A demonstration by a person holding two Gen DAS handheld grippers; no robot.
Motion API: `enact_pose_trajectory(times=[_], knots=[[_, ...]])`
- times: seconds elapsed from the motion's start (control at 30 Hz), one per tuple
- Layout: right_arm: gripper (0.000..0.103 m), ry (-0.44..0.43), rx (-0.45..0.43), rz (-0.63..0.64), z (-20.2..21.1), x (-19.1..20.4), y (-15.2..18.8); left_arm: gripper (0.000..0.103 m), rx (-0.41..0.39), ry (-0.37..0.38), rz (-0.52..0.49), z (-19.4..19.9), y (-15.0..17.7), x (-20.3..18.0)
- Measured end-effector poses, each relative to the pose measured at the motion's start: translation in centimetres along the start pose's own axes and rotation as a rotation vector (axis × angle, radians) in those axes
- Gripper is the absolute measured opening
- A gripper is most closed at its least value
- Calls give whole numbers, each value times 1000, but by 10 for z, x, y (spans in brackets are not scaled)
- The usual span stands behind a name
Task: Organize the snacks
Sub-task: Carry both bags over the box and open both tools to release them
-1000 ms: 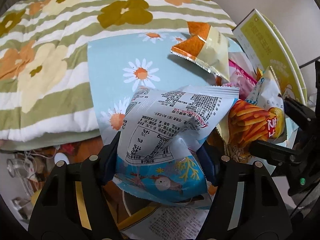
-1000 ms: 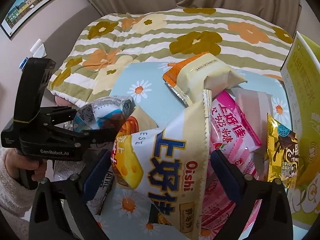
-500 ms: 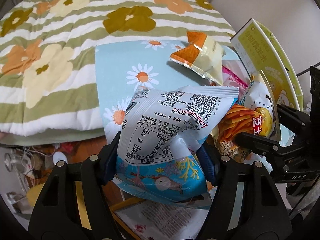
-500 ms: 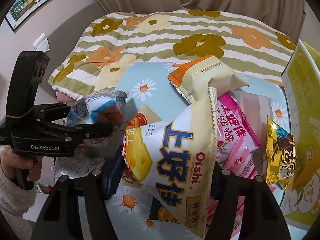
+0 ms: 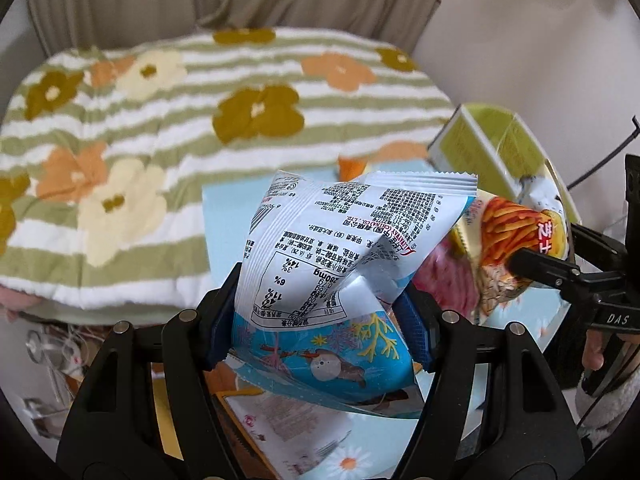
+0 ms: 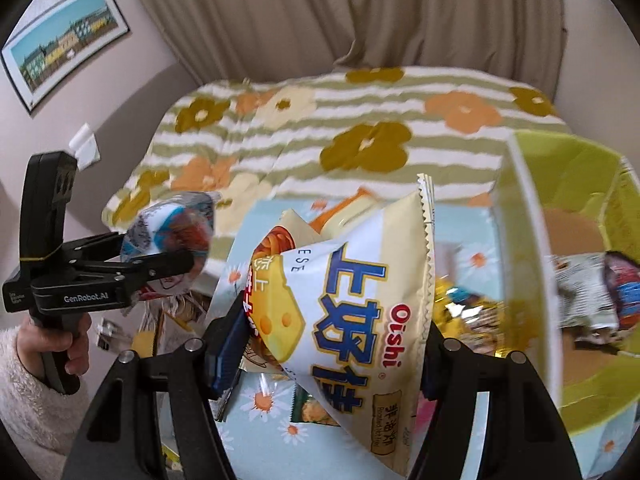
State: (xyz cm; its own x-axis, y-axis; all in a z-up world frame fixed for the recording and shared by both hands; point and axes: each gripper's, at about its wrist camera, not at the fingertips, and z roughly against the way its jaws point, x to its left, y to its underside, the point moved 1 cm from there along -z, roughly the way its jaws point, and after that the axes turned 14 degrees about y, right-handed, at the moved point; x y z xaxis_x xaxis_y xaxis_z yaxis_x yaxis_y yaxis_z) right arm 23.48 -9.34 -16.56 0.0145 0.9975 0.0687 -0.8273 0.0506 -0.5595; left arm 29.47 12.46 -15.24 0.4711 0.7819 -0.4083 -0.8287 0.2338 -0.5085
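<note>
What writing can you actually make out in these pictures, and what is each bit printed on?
"Oishi", with large blue Chinese characters: cream cheese-print snack bag in the right gripper.
"GenRobot.AI": body of the left gripper, seen from the right wrist.
"DAS": black body of the right gripper, seen from the left wrist.
"280mg", "14%", "6%", "3%", upside down: white-and-blue snack packet in the left gripper.
The packet's fine print is too small to read.

Ahead of me lies a bed [image 6: 360, 128] under a green-striped floral blanket [image 5: 180, 120], with beige curtains [image 6: 300, 16] hanging behind it. A framed townscape picture [image 6: 64, 44] hangs on the pale wall [image 6: 132, 92] to my left.
</note>
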Motion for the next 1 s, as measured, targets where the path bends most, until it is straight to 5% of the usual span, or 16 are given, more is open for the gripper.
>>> enact_pose_trajectory(times=[0.37, 0.67, 1.0], knots=[[64, 36, -124, 5, 50, -114, -33, 66, -140, -27, -23, -5, -55, -110], [64, 94, -150, -32, 57, -226, -49, 66, -143, 23, -11, -89, -93, -214], [64, 118, -70, -71, 18, -298, -50, 66, -52, 66, 31, -186, -117, -268]])
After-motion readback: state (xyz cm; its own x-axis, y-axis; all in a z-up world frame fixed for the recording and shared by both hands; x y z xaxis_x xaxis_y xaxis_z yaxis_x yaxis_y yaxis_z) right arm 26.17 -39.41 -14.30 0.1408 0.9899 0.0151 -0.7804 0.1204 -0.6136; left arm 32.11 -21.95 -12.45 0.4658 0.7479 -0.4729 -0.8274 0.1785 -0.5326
